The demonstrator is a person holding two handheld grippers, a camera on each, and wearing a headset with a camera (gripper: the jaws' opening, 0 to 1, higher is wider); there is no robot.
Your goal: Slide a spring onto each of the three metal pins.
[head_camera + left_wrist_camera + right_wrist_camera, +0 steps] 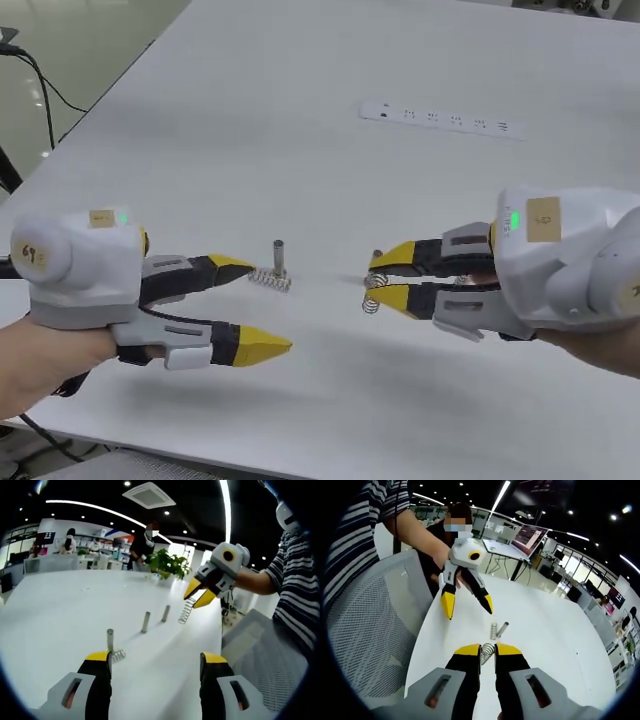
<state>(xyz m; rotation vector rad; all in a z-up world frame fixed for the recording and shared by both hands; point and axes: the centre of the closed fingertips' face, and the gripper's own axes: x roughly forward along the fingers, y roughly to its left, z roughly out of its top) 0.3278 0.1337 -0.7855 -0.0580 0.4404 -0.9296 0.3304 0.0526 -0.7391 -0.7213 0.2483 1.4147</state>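
Right tool is clenched on a spring at centre-right of the head view, the coil dangling off the yellow tips just above the table. Getting a first spring on looks to be the step in hand: in the left gripper view the three pins stand bare in a row through the middle, and the held coil hangs just beside the farthest one. Next move, as I read it, is to stand the coil upright over that pin's top and line up its bore before lowering. A tilted spring would likely snag. A second spring lies flat at the foot of the pin just left of centre. Left tool sits lower left, jaws spread wide on nothing, held level and low, pointing toward that pin
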